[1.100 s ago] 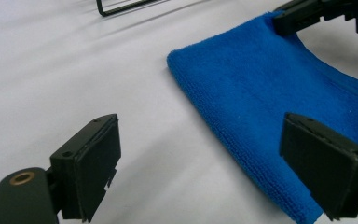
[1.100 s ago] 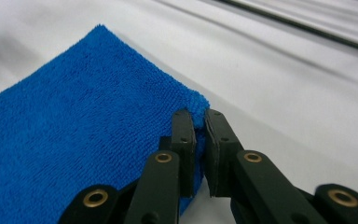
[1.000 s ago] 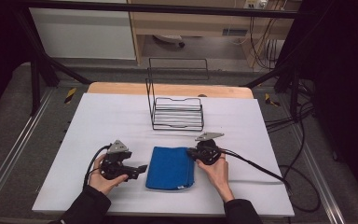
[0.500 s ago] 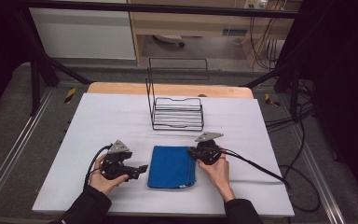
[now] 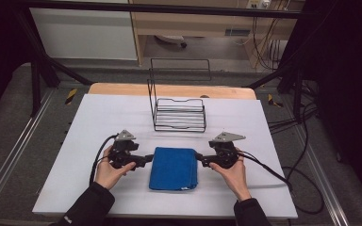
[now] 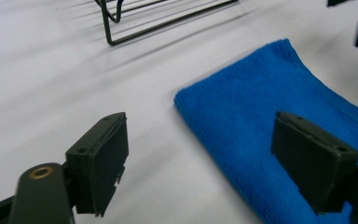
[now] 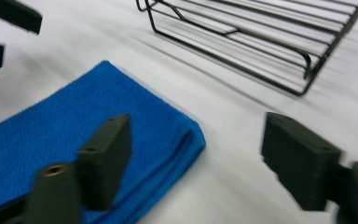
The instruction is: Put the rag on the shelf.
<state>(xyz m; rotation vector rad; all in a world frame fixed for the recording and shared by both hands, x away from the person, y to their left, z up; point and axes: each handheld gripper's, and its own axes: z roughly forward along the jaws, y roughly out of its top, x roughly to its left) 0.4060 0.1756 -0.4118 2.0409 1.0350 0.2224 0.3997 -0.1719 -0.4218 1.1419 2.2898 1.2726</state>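
Blue folded cloth (image 5: 174,167) lies between both open grippers' jaws, edges free.

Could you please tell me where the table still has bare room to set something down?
Free: the table left of the wire rack, the strip right of it, and the front edge below the blue towel. Crowded: the middle, where both claws flank the towel.

No readable text, label, brand, number or sign is showing on anything in these views. A small pale mark is sitting on the person's left sleeve cuff (image 5: 68,219) in the high view, and another on the near edge of the blue towel (image 5: 173,168), but both are appearing too small and blurred to read.
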